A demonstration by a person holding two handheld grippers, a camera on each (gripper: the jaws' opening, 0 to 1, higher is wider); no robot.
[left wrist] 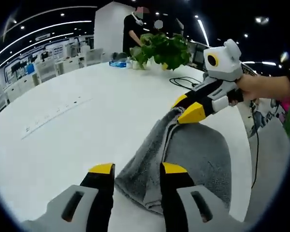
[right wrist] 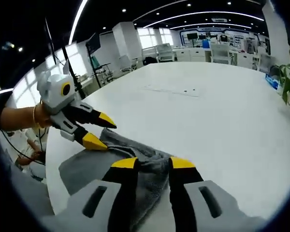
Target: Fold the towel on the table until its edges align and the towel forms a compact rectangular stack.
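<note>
A: Grey towel (left wrist: 193, 159) bunched and half folded near the desk (left wrist: 87, 121) edge, well short of the plant (left wrist: 164, 48). Left gripper (left wrist: 133, 169) spread at one end of the towel, pinching nothing yet

B: Right gripper (left wrist: 188, 107) at the far end, also spread, lower tip touching a raised fold. Could catch one layer only, dragging the heap skewed, edges misaligned, or sliding cloth off the desk edge

open-plan office | rows of desks (right wrist: 217, 50) | ceiling light strips (right wrist: 198, 18) | big white table (left wrist: 87, 111) | potted plant (left wrist: 164, 48)
</note>
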